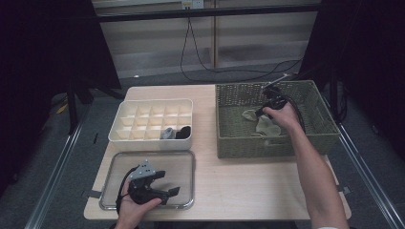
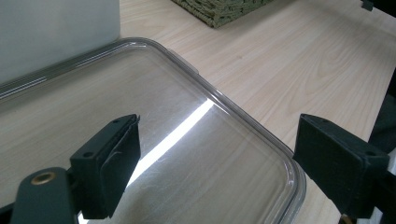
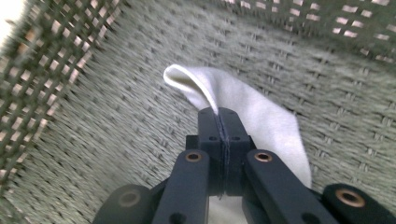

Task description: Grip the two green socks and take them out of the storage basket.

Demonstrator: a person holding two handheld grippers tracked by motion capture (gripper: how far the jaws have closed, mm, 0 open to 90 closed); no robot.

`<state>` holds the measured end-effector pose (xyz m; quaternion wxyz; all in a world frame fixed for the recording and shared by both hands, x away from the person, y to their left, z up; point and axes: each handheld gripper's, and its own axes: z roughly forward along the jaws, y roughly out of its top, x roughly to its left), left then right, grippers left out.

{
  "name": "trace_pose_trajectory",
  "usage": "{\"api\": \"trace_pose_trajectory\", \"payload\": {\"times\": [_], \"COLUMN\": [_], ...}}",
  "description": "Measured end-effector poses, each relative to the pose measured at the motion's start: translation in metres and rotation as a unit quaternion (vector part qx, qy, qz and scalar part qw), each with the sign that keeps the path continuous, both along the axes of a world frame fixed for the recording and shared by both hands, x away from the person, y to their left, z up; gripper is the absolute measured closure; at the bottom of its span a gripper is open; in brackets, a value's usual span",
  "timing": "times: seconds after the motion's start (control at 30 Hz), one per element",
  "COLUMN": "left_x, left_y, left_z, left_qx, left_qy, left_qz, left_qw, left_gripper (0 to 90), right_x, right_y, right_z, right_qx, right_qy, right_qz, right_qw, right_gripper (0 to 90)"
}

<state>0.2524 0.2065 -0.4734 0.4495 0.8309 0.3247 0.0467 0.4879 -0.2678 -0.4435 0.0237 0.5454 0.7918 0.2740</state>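
Left gripper (image 2: pixel 212 163) jaws wide apart above clear lid (image 2: pixel 243 121) on wooden table (image 2: pixel 303 60); woven basket (image 2: pixel 219 9) corner beyond, probably.

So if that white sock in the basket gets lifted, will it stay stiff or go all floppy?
Probably floppy: the white sock already folds and droops where the right hand-held gripper pinches it. It looks thin, so likely light. Its soft cloth probably won't slip, roll or break in the woven basket.

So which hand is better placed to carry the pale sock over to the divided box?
The right. Its tool is already shut on the sock inside the basket, while the left tool hangs open over the clear lid.
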Motion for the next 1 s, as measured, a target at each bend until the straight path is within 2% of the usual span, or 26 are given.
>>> {"api": "trace_pose_trajectory", "payload": {"times": [0.03,0.23,0.27,0.3,0.37,0.4,0.47,0.63,0.83,0.93,1.0], "left_x": [0.0,0.0,0.0,-0.001,-0.001,-0.001,-0.001,-0.004,-0.007,-0.007,-0.006], "left_y": [0.0,0.001,0.0,0.0,0.001,0.001,0.002,0.004,0.003,0.002,0.002], "left_z": [0.0,0.0,0.0,0.0,0.0,0.001,0.001,0.003,0.004,0.004,0.003], "left_qx": [0.0,0.002,0.001,0.002,0.002,0.003,0.002,-0.001,0.002,0.003,0.001], "left_qy": [0.0,-0.003,-0.002,-0.001,-0.004,-0.004,-0.006,-0.009,-0.011,-0.011,-0.011], "left_qz": [0.0,0.0,0.001,0.003,0.002,0.003,0.003,0.004,0.003,0.001,0.002], "left_qw": [1.0,1.0,1.0,1.0,1.0,1.0,1.0,1.0,0.9999,0.9999,0.9999], "left_gripper": [14.6,14.5,14.5,14.5,14.5,14.6,14.6,14.6,14.6,14.5,14.5], "right_x": [0.0,-0.004,-0.005,-0.005,-0.008,-0.011,-0.013,-0.018,-0.029,-0.031,-0.035], "right_y": [0.0,-0.006,-0.007,-0.007,-0.009,-0.01,-0.01,-0.012,-0.01,-0.01,-0.012], "right_z": [0.0,0.01,0.014,0.014,0.019,0.024,0.026,0.037,0.048,0.05,0.052], "right_qx": [0.0,0.035,0.047,0.047,0.064,0.067,0.068,0.094,0.112,0.114,0.129], "right_qy": [0.0,-0.027,-0.041,-0.041,-0.052,-0.063,-0.068,-0.092,-0.117,-0.122,-0.131], "right_qz": [0.0,-0.006,-0.005,-0.005,-0.007,-0.005,-0.004,-0.006,-0.002,-0.002,-0.004], "right_qw": [1.0,0.999,0.998,0.998,0.9966,0.9957,0.9953,0.9914,0.9868,0.986,0.9829], "right_gripper": [90.0,90.0,90.0,90.0,90.0,90.0,90.0,90.0,90.0,90.0,90.0]}}
